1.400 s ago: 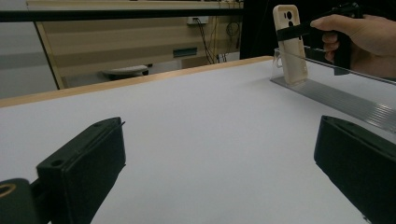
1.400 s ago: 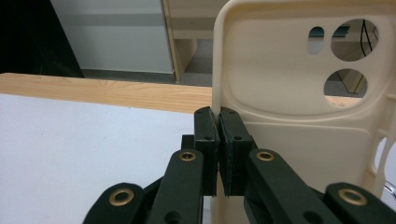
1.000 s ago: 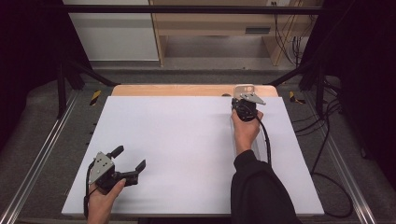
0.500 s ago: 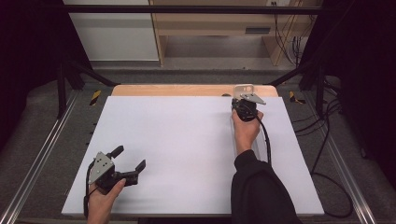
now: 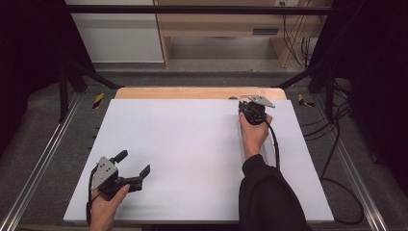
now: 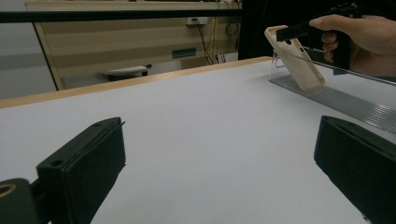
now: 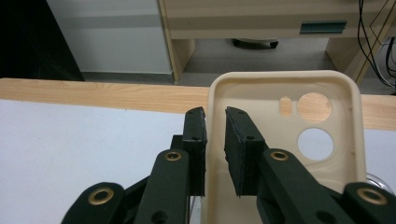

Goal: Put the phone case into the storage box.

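A cream phone case point(image 7: 285, 140) with round camera cut-outs stands tilted at the far right part of the counter point(image 5: 192, 144), near the wooden far edge. In the right gripper view its left side wall sits between the two black jaws of the right hand-held gripper point(image 7: 215, 140), which pinches that wall, one jaw inside the case and one outside. In the left gripper view the same case point(image 6: 295, 57) leans, top end up, over a clear ribbed stand point(image 6: 345, 100) that lies along the counter's right side; whether the case's lower end touches the stand I cannot tell. The person's right hand point(image 5: 253, 132) wraps the gripper's grip, a dark sleeve point(image 5: 269, 197) reaching in from the near edge, and a black cable point(image 5: 275, 144) trails back beside the forearm.

Well apart, at the near left corner of the white counter, the left hand-held gripper point(image 5: 131, 166) rests low with its jaws spread wide and nothing between them, held by the left hand point(image 5: 106, 207).
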Tool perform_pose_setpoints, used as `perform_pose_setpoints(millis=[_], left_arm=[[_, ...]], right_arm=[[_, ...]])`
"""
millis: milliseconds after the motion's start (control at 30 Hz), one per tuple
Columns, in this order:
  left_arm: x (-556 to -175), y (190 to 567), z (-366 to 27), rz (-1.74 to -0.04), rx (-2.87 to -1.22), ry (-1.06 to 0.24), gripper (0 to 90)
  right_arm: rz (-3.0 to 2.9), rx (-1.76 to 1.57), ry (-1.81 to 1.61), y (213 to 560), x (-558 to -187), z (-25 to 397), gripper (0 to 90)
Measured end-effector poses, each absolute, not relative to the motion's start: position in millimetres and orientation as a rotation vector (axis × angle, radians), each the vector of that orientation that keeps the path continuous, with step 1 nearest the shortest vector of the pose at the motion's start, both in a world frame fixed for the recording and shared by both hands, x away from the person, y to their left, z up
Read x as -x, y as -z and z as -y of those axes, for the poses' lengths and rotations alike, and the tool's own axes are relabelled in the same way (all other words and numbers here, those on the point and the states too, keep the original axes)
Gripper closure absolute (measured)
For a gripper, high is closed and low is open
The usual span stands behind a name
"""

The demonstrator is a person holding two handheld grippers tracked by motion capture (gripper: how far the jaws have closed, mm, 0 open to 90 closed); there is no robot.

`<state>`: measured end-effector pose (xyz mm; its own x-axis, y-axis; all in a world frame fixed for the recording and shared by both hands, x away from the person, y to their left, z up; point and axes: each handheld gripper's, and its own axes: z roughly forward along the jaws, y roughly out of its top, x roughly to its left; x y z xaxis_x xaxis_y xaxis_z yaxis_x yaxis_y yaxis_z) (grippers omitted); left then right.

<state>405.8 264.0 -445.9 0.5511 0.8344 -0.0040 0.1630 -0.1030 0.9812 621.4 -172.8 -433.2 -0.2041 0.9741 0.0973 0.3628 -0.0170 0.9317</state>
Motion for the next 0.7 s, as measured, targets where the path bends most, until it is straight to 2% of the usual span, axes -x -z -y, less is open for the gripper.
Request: perform_pose_setpoints(millis=[700], left_arm=[[-405.8,445.4,-265.0,-0.87,-1.597,-0.715,1.8]], right_arm=[[-1.592,-1.386,-1.233,417.5,-611.1,173.1,69.8]])
